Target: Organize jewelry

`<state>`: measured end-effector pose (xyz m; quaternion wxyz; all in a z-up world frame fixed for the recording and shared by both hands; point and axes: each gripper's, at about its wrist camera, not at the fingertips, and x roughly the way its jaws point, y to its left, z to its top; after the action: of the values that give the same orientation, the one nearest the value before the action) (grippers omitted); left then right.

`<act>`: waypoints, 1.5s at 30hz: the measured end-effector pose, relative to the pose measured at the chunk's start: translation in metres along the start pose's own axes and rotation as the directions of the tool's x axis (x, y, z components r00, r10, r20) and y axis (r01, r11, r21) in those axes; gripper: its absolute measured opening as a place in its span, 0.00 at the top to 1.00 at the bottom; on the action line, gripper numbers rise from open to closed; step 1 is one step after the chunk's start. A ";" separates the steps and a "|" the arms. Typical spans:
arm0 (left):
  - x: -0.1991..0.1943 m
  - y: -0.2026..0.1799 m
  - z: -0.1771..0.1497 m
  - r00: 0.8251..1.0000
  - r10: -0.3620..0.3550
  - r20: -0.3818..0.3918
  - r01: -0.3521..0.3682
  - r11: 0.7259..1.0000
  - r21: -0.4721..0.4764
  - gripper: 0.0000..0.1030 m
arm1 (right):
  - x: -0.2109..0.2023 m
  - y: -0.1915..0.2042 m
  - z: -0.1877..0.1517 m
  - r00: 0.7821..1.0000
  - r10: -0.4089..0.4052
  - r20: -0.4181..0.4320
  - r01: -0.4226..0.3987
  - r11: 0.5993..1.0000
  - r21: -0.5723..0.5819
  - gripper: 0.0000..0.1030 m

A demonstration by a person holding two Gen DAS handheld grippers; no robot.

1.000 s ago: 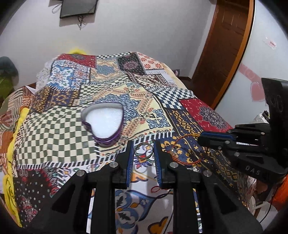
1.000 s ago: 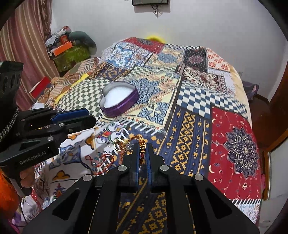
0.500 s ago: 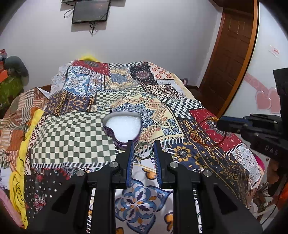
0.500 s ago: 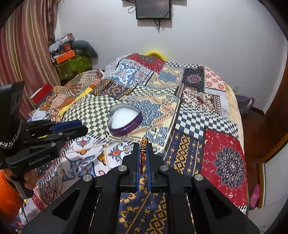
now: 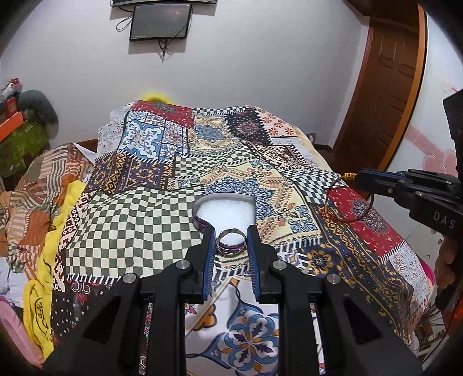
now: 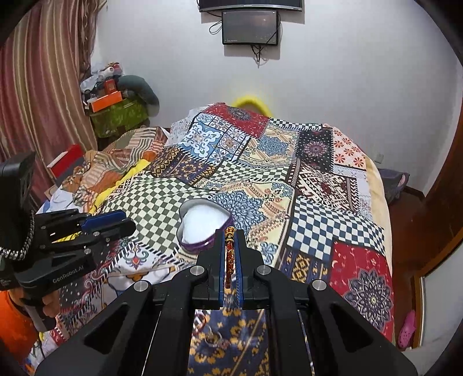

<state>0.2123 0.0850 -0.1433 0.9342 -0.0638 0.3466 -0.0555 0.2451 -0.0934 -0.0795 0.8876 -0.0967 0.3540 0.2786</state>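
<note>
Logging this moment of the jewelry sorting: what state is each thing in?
Heart-shaped purple tin with white lining: open, nothing inside.
Silver metal bangles: lifted, held by left gripper.
Thin red-and-gold bracelet: lifted, pinched by right gripper.
Wall-mounted screen: dark.

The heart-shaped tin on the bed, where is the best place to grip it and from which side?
Grip the purple side wall of the heart-shaped tin from above, one finger inside, one outside: it lies flat and open on the bedspread, likely too wide to span. First free the left claw of its bangles.
</note>
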 end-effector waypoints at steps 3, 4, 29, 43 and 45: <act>0.005 0.005 0.002 1.000 0.010 -0.001 -0.010 1.000 -0.005 0.80 | 0.008 0.003 0.007 1.000 0.004 0.000 -0.004 1.000 -0.011 0.95; 0.007 0.007 0.003 1.000 0.014 -0.002 -0.014 1.000 -0.005 0.80 | 0.011 0.004 0.010 1.000 0.007 0.000 -0.007 1.000 -0.015 0.95; 0.078 0.031 0.017 0.996 0.043 -0.078 -0.044 0.999 -0.010 0.80 | 0.156 0.010 0.036 0.934 0.200 -0.297 -0.192 0.980 0.057 0.95; 0.121 0.009 0.018 0.988 -0.002 -0.157 0.007 0.999 0.033 0.80 | 0.150 -0.009 0.038 0.957 0.077 -0.278 -0.087 0.996 -0.023 0.84; 0.125 0.005 0.020 0.987 -0.003 -0.161 0.010 0.999 0.041 0.80 | 0.145 -0.011 0.039 0.963 0.073 -0.260 -0.081 0.997 -0.020 0.81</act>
<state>0.3196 0.0735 -0.2092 0.9041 -0.0406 0.4195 -0.0708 0.3598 -0.0266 -0.1506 0.8206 -0.1319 0.4663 0.3029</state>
